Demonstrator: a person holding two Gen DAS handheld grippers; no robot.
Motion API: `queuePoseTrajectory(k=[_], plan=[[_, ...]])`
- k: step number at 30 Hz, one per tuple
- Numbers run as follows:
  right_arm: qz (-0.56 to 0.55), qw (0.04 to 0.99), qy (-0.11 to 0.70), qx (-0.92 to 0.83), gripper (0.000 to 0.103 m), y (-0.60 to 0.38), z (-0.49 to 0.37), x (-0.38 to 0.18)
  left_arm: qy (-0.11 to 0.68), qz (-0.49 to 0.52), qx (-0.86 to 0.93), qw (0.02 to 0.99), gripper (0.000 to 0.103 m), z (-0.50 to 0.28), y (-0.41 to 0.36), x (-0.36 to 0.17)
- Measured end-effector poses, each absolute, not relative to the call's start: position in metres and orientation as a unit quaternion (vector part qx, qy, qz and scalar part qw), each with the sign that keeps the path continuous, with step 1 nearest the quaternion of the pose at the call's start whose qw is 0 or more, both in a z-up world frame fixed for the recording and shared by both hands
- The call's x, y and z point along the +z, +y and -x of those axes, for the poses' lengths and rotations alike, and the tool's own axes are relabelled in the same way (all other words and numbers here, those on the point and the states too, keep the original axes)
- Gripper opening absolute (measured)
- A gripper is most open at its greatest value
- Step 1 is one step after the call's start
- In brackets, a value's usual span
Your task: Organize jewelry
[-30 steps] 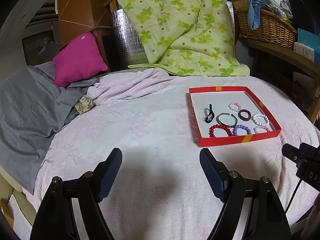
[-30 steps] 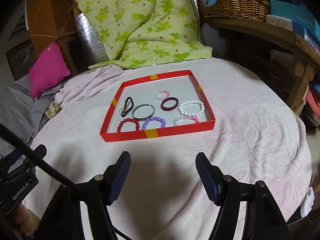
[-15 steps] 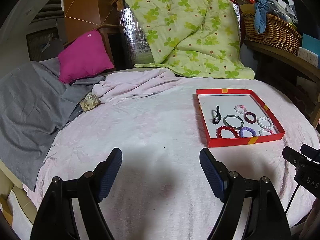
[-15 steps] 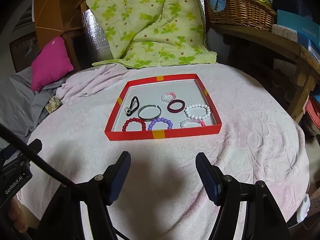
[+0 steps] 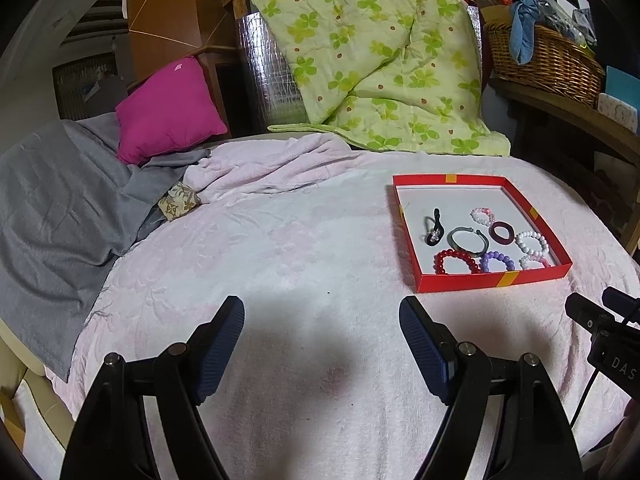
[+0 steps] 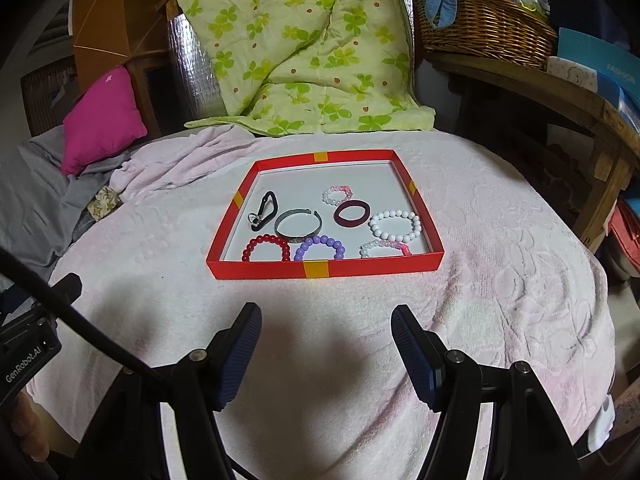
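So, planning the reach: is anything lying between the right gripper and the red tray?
No. In the right wrist view, only bare pink blanket separates the right gripper from the red tray.

the left wrist camera looks forward and down over the pink blanket [image 5: 304, 248], from left of the red tray [image 5: 492, 280], so the tray sits off to the right and farther away. the right wrist camera faces the red tray [image 6: 320, 270] almost straight on, a bit nearer. both views share the tray, the pink pillow [image 5: 168, 108] and the green quilt [image 6: 304, 48] behind the tray.
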State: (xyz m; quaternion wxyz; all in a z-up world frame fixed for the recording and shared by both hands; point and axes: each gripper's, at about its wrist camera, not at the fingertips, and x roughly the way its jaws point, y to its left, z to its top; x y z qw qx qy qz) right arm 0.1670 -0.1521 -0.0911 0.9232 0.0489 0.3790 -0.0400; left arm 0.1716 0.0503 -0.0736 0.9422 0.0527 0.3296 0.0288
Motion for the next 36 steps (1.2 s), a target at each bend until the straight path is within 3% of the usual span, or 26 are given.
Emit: queuePoseTrajectory(k=[36], plan=[[-0.064,0.926,0.370,-0.044,0.071,-0.167,-0.163,-0.087,0.327,-0.045,0.011,0.944,0.080,-0.170,0.042,-0.066]])
